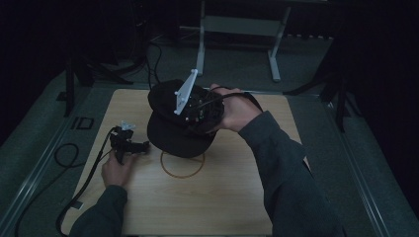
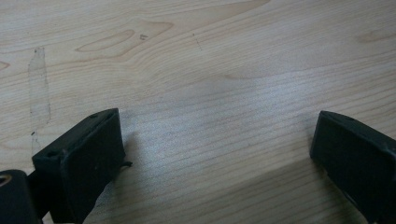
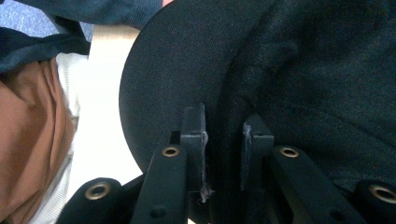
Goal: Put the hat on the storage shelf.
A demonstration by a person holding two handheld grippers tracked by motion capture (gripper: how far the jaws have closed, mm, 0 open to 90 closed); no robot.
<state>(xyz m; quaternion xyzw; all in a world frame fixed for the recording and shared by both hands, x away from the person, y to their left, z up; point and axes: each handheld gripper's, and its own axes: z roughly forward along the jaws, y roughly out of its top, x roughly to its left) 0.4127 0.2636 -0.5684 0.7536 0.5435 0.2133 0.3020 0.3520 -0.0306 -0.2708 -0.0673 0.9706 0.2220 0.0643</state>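
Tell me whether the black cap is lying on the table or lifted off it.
Lifted. The right tongs are shut on the black cap, gripping where brim meets crown, and it hangs tilted above the table.

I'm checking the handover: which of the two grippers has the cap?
The right gripper, jaws pinched on the black cap above the table. The left gripper rests open over bare wood.

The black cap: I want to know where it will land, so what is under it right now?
The black cap, pinched in the right gripper, hangs over the wooden table. Its brim covers the far part of a brown ring marked on the wood; whatever lies beneath the crown is hidden.
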